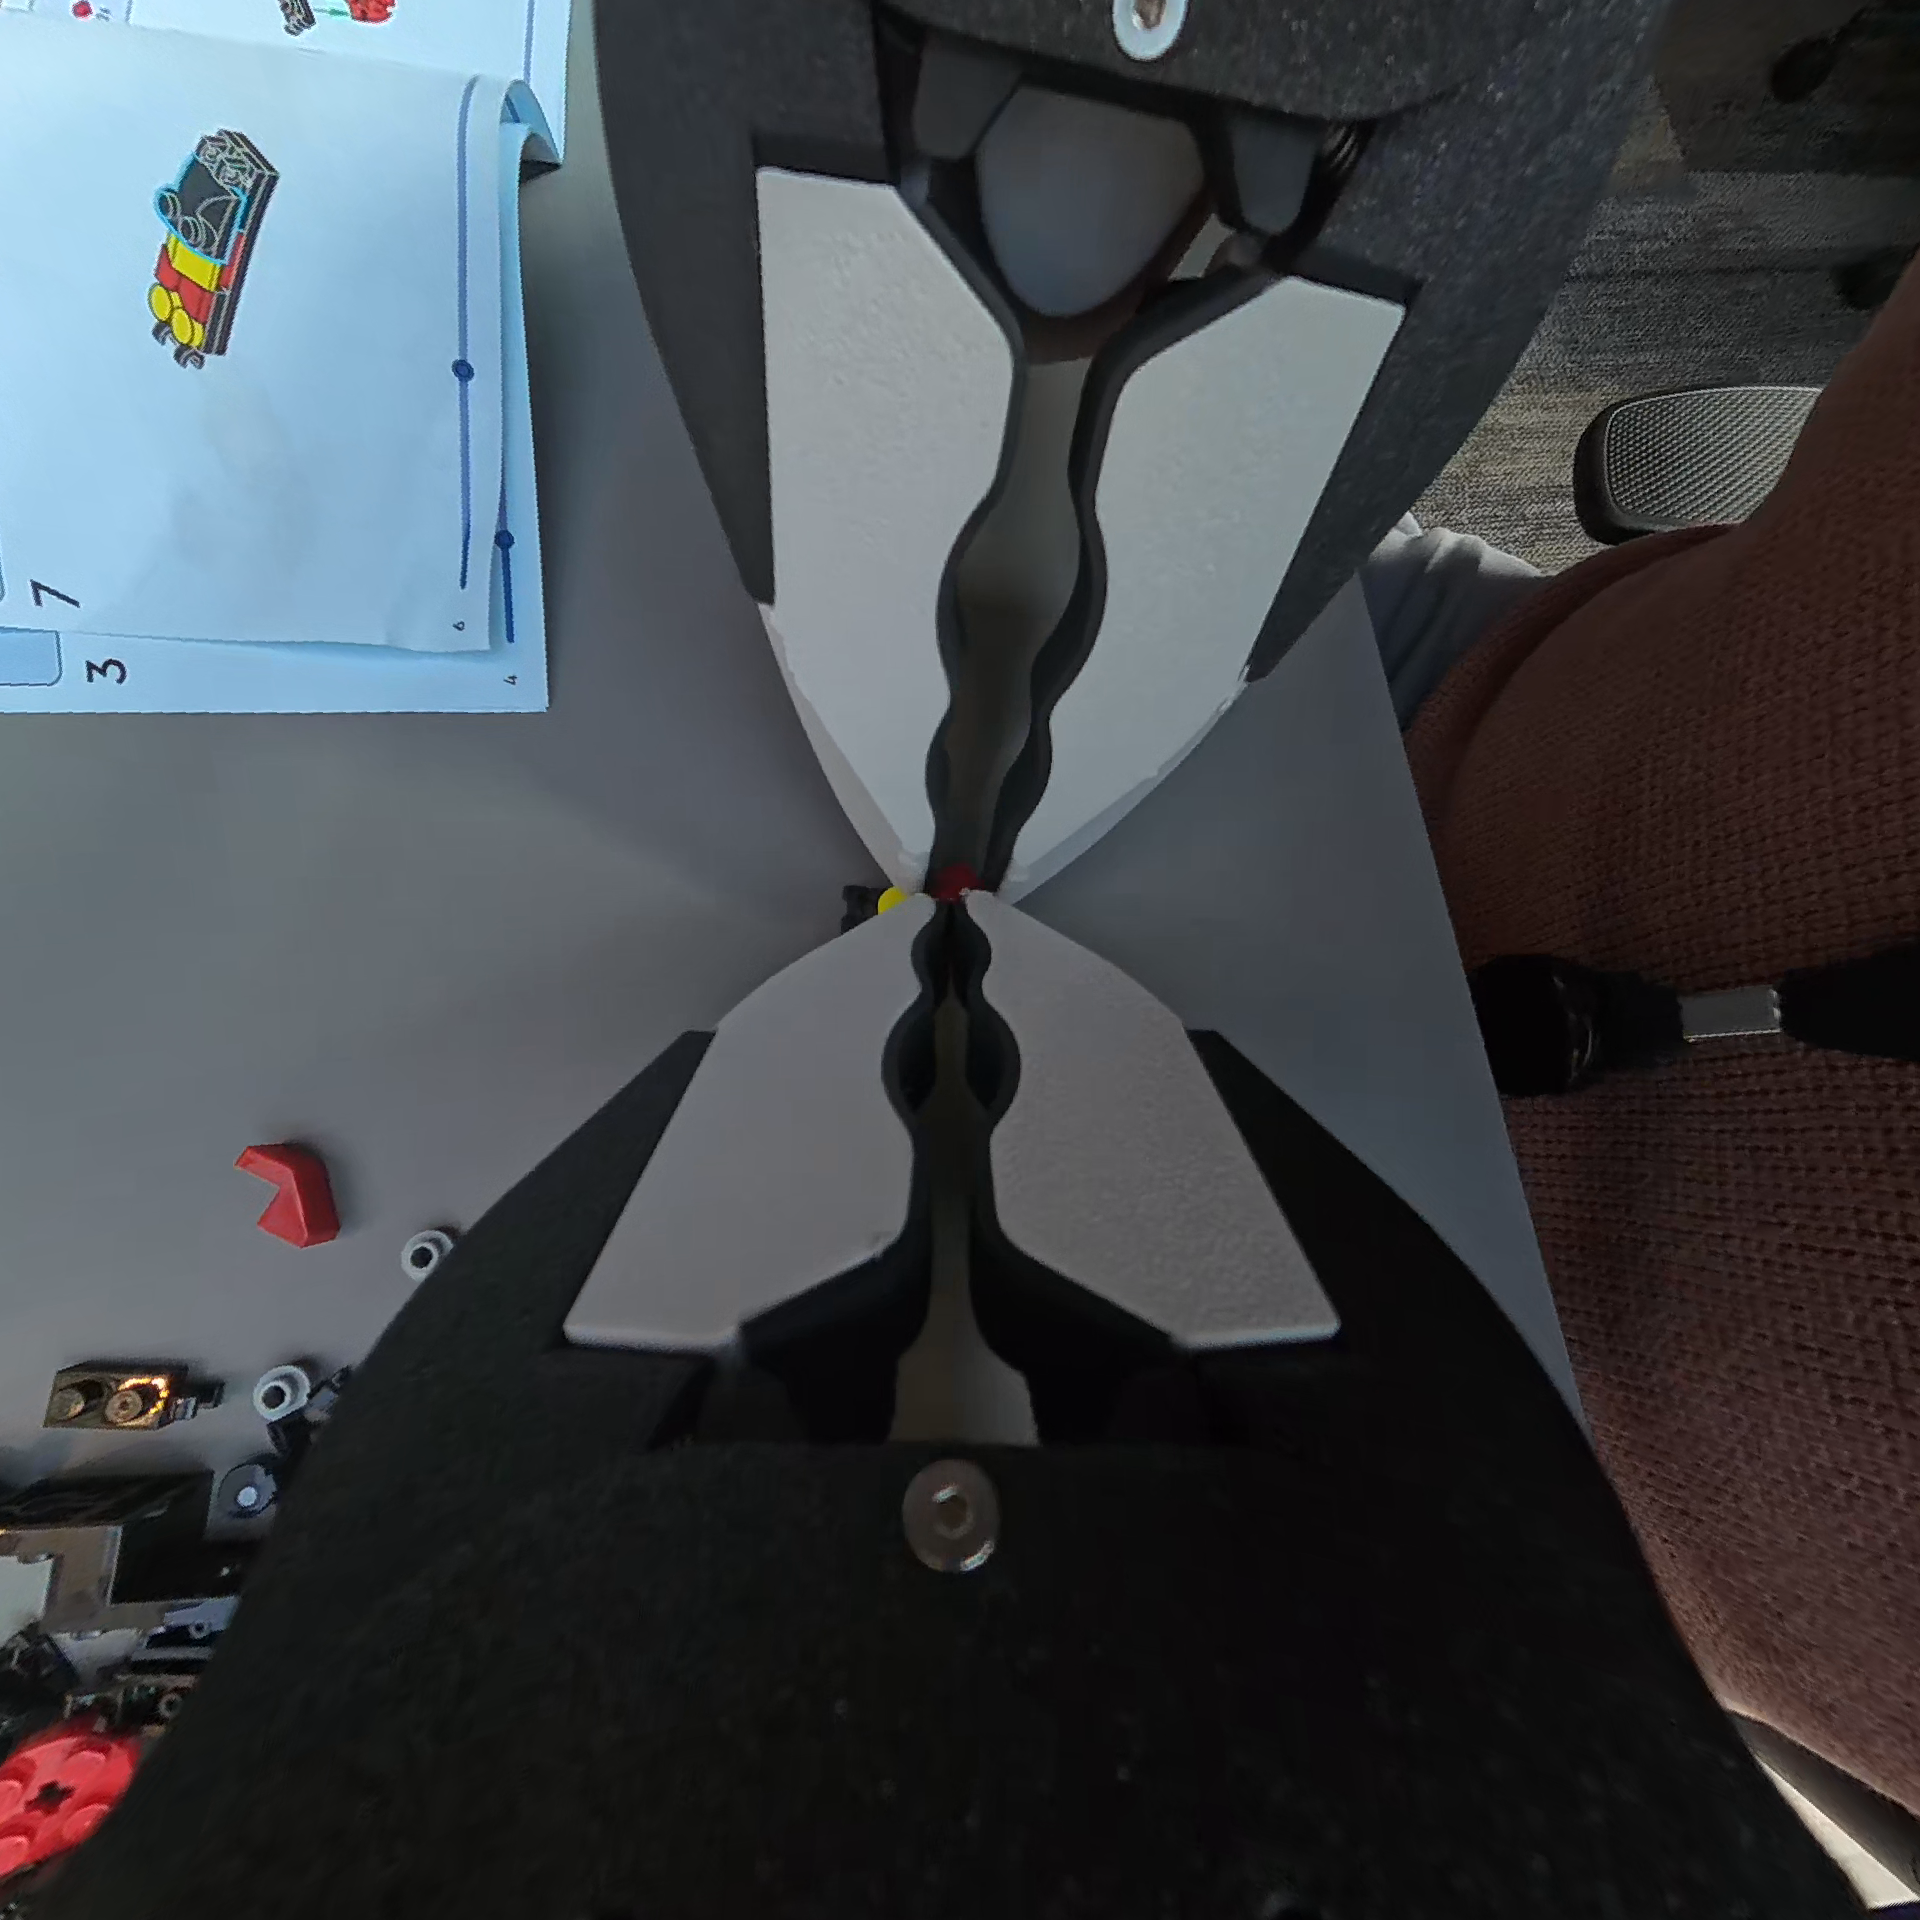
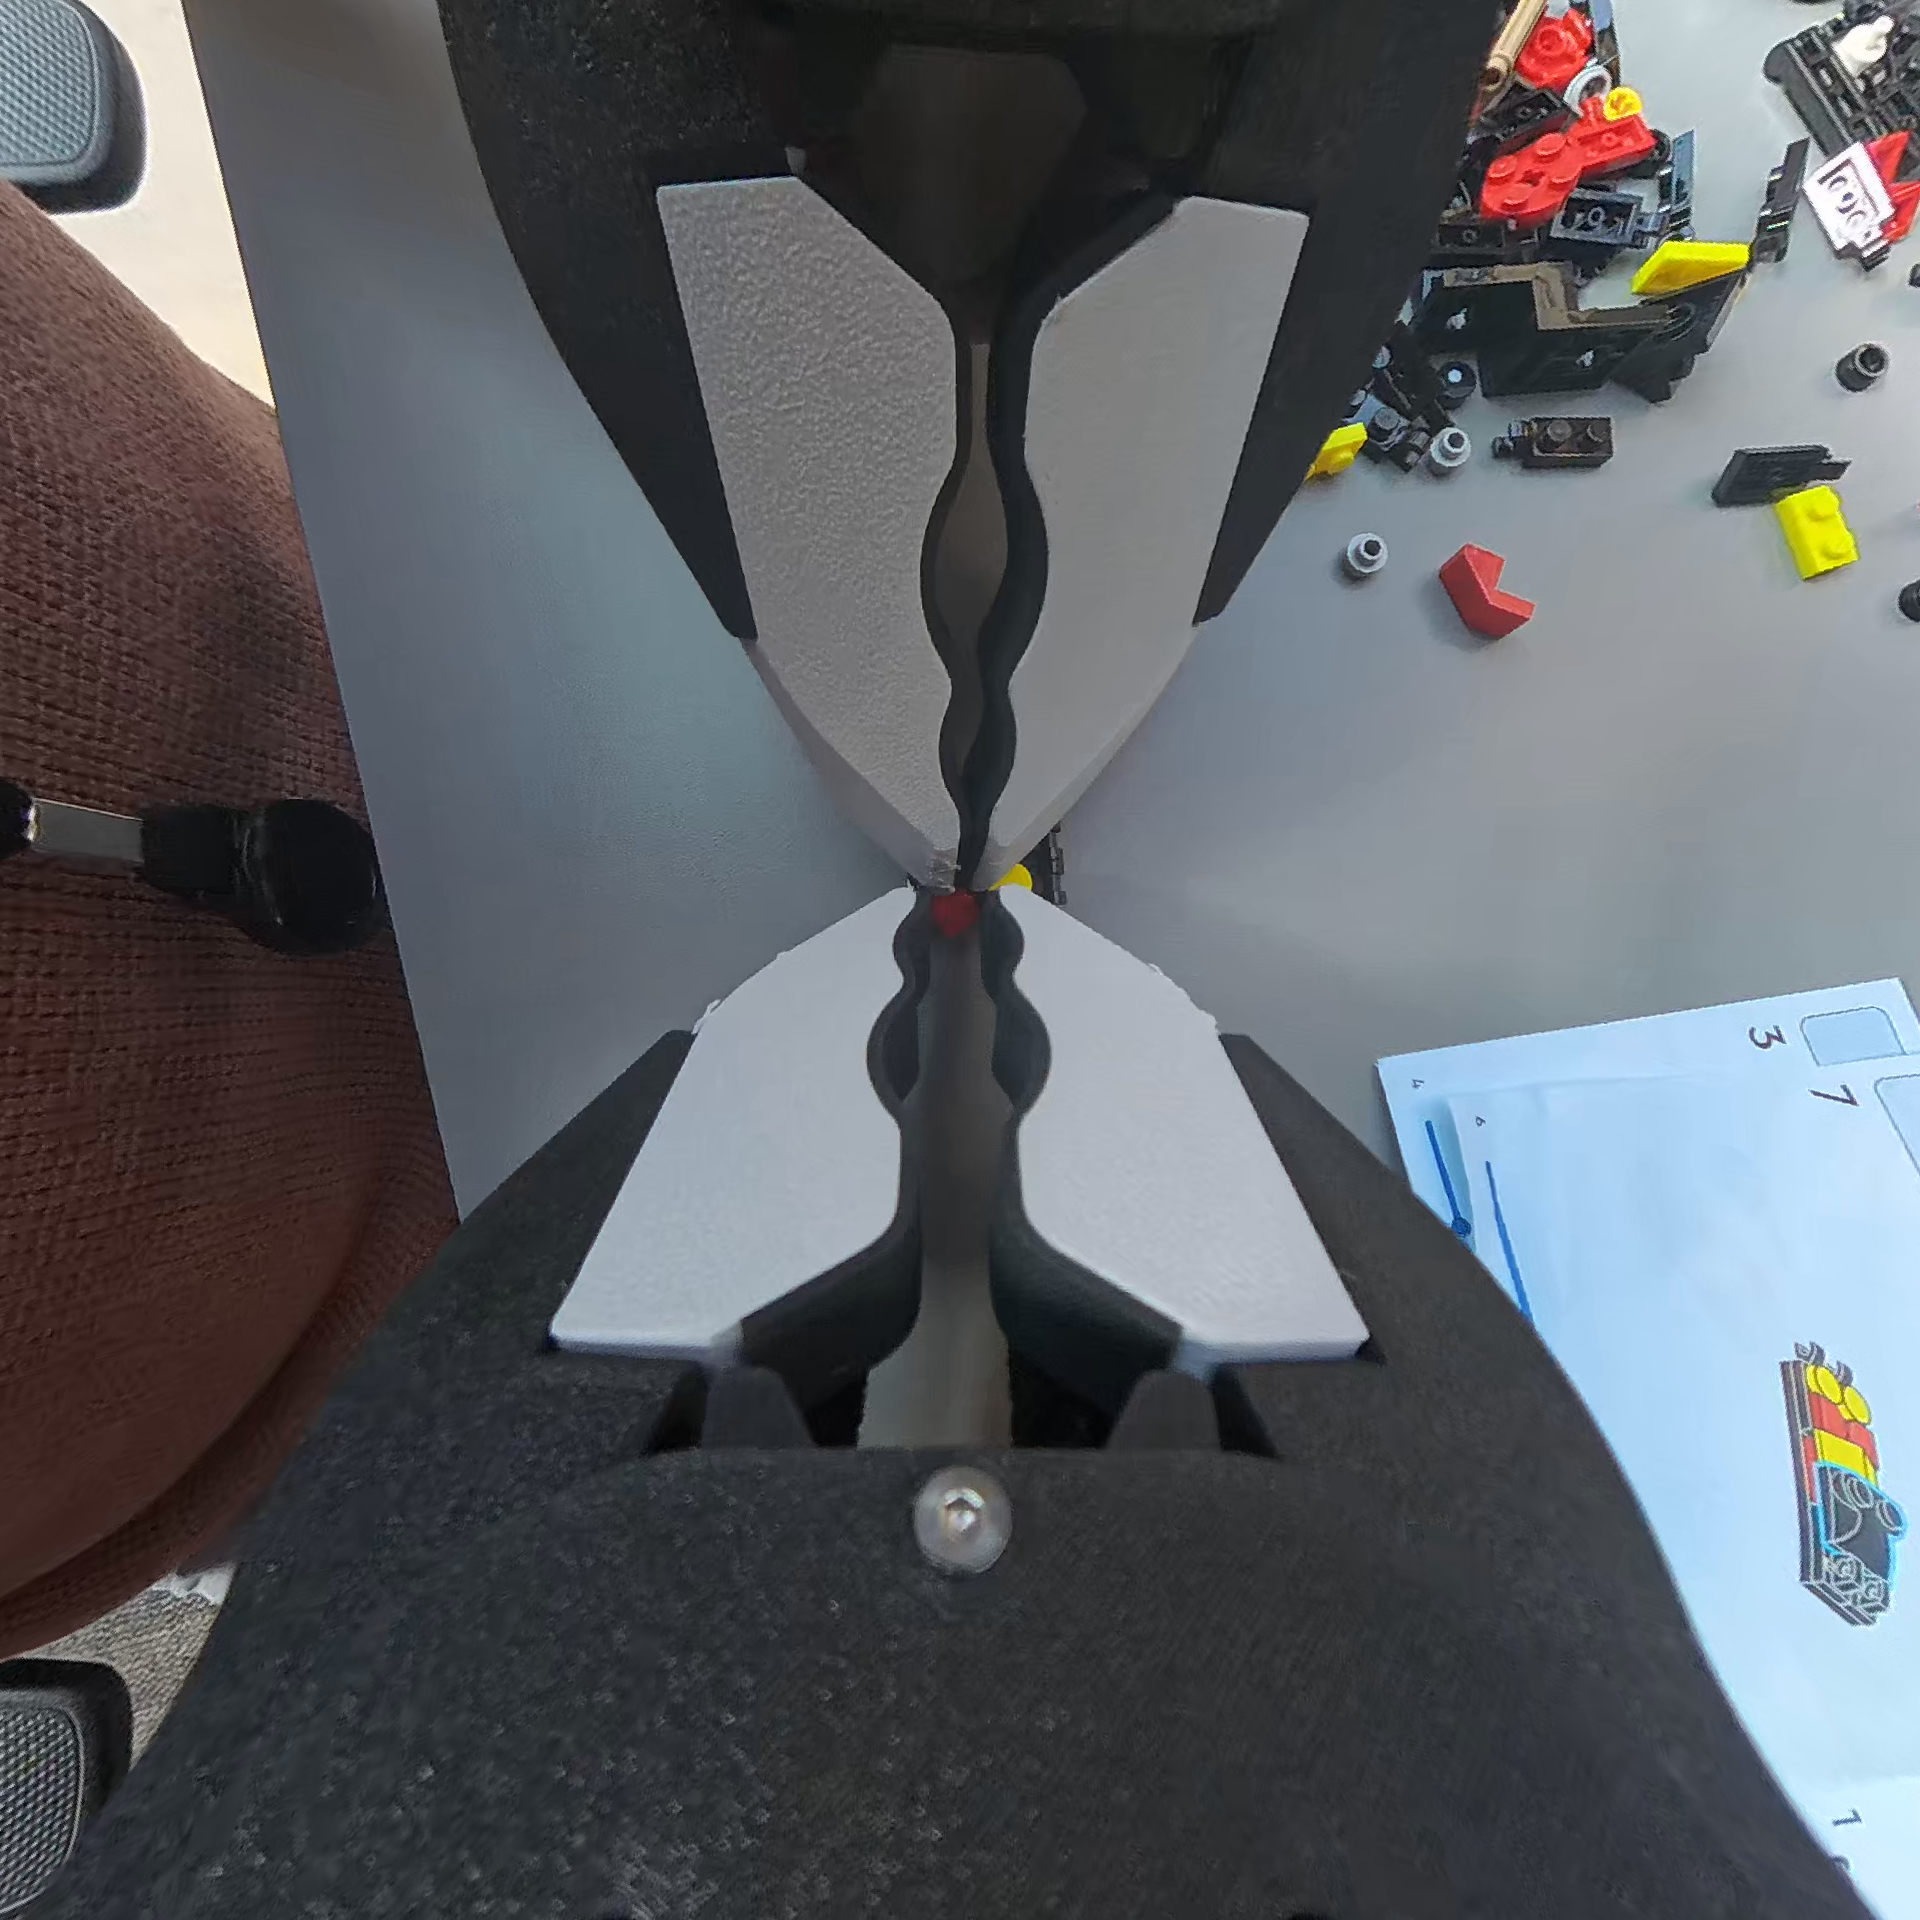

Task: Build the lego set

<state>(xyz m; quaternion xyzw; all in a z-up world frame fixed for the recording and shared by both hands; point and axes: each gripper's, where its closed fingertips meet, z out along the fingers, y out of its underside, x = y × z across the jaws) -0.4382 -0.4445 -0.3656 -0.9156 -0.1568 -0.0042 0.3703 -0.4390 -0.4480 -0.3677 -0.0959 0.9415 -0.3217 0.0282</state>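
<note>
My left gripper (image 1: 951,920) and my right gripper (image 1: 954,868) meet tip to tip above the grey table (image 1: 520,935). A small red piece (image 1: 953,881) sits pinched in the right gripper's tips; it also shows in the right wrist view (image 2: 953,914). A small black and yellow assembly (image 1: 883,900) sticks out beside the left gripper's shut tips, mostly hidden; its yellow stud shows in the right wrist view (image 2: 1011,878). There my right gripper (image 2: 954,927) is below and my left gripper (image 2: 966,868) above. The red piece touches the assembly.
The open instruction booklet (image 1: 260,364) lies by the grippers, also in the right wrist view (image 2: 1714,1299). A pile of loose black, red and yellow parts (image 2: 1558,208) and a red corner piece (image 2: 1486,592) lie beyond. A person's brown sweater (image 1: 1714,1039) is at the table edge. Left and right tips are no more than a few centimetres apart.
</note>
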